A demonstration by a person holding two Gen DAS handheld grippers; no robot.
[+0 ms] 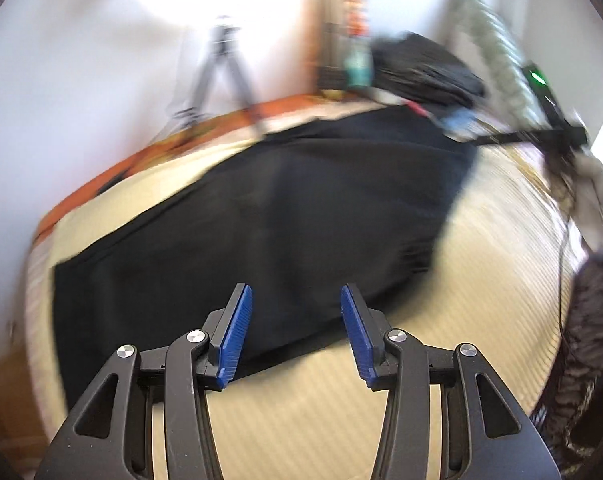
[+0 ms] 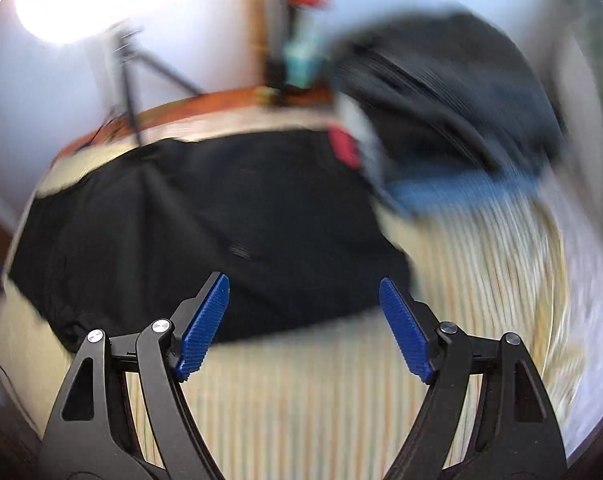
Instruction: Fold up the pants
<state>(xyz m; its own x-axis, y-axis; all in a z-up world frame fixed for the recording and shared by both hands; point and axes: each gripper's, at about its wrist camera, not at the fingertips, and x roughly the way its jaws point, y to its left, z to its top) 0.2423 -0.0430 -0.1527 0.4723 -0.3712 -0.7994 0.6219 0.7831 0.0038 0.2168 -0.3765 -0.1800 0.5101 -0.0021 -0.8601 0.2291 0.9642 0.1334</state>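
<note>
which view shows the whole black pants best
The left wrist view: the black pants stretch nearly end to end across the striped bed cover, only mildly blurred. The right wrist view shows just one wide end of them, more blurred.

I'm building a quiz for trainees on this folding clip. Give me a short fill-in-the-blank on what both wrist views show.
1. The pants lying on the striped bedcover are ____ in colour.
2. The left gripper and the right gripper both have their jaws ____, holding nothing.
3. The ribbed pads on the gripper fingers are ____ in colour.
4. By the white wall behind the bed stands a ____ on three legs.

Missing words: black; open; blue; tripod
</note>
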